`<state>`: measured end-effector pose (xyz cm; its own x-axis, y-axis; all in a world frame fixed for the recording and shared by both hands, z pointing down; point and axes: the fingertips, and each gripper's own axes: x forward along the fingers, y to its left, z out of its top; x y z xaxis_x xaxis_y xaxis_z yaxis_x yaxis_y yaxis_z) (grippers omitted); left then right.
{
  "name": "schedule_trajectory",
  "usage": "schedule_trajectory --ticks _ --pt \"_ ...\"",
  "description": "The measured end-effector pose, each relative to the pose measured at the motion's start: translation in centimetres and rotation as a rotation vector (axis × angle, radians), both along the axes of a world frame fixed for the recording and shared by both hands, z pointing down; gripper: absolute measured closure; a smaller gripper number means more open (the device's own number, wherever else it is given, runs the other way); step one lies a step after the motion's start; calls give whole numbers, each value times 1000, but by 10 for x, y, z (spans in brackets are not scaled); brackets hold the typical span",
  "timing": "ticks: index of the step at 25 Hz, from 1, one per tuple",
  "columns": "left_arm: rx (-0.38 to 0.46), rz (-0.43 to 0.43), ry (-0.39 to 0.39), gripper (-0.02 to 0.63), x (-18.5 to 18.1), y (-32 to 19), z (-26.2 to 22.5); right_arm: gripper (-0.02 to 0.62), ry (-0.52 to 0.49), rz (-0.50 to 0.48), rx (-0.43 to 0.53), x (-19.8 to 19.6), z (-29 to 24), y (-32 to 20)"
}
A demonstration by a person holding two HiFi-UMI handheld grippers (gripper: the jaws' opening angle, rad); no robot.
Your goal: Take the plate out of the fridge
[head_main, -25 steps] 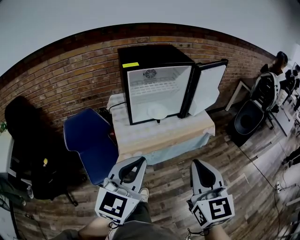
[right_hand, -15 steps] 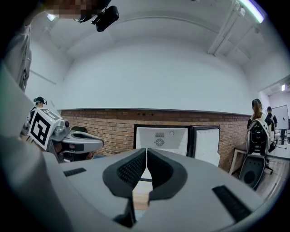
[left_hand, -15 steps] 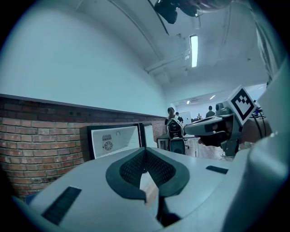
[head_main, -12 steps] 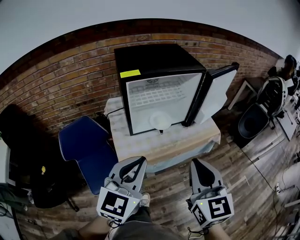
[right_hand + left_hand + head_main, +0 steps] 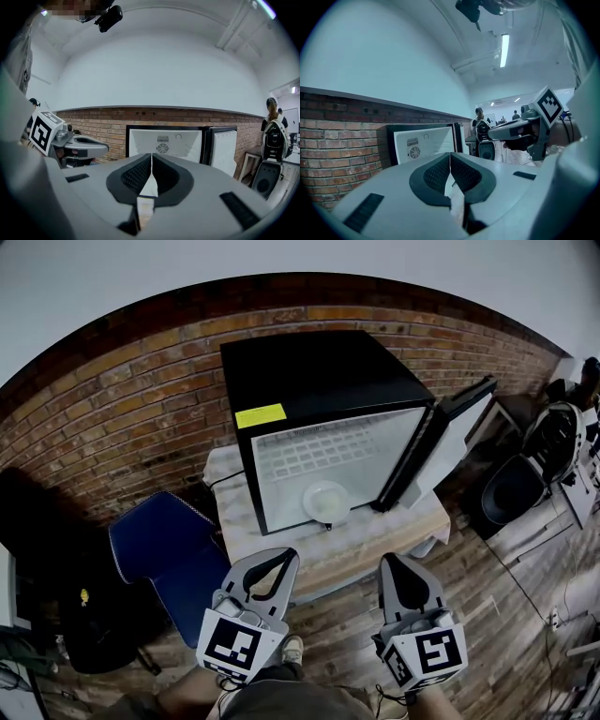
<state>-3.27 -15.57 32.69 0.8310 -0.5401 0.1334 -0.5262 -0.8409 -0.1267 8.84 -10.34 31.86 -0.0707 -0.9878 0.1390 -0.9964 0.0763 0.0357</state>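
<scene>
While the 2 hand-held grippers hang low and well short of the desk (image 5: pixel 380 542), the plate (image 5: pixel 326 502) lies inside the fridge (image 5: pixel 319 381), on its floor close to the front edge and a little right of centre. The plate is white and round, and nothing touches it. The fridge is a black box with a yellow label (image 5: pixel 261 415) at its top left corner. It stands on the cloth-covered desk against a brick wall (image 5: pixel 122 418), and its door (image 5: pixel 450 442) is swung wide to the right. A wire shelf crosses the white interior above the plate. The left hand-held gripper (image 5: pixel 283 557) has its jaws pressed together with nothing between them, and its tip points toward the fridge. The right hand-held gripper (image 5: pixel 392 561) is likewise closed and empty, and sits beside the left one. A blue chair (image 5: pixel 173 554) stands just left of the desk.
</scene>
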Motion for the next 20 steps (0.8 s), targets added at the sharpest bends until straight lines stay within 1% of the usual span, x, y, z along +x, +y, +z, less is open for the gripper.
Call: schedule_trajectory --ticks 4,7,12,14,16,18,20 --pt "4 3 6 588 3 -20 -2 565 4 4 -3 5 -1 -21" --pt "-18 -6 26 588 4 -28 -1 565 12 5 -9 9 -1 -32" --pt "-36 -22 26 588 12 -39 4 565 23 -13 -9 18 -3 -51" --pt "-36 -33 23 588 17 -42 5 565 -1 -38 14 22 -6 -57" --pt "-53 -52 21 588 23 -45 8 565 -31 -76 39 26 -8 -65" --pt "-73 -74 19 588 29 -48 15 565 -31 -112 40 29 -5 -72" --pt "-92 -113 17 588 34 -52 22 565 -19 -151 30 34 -2 -81"
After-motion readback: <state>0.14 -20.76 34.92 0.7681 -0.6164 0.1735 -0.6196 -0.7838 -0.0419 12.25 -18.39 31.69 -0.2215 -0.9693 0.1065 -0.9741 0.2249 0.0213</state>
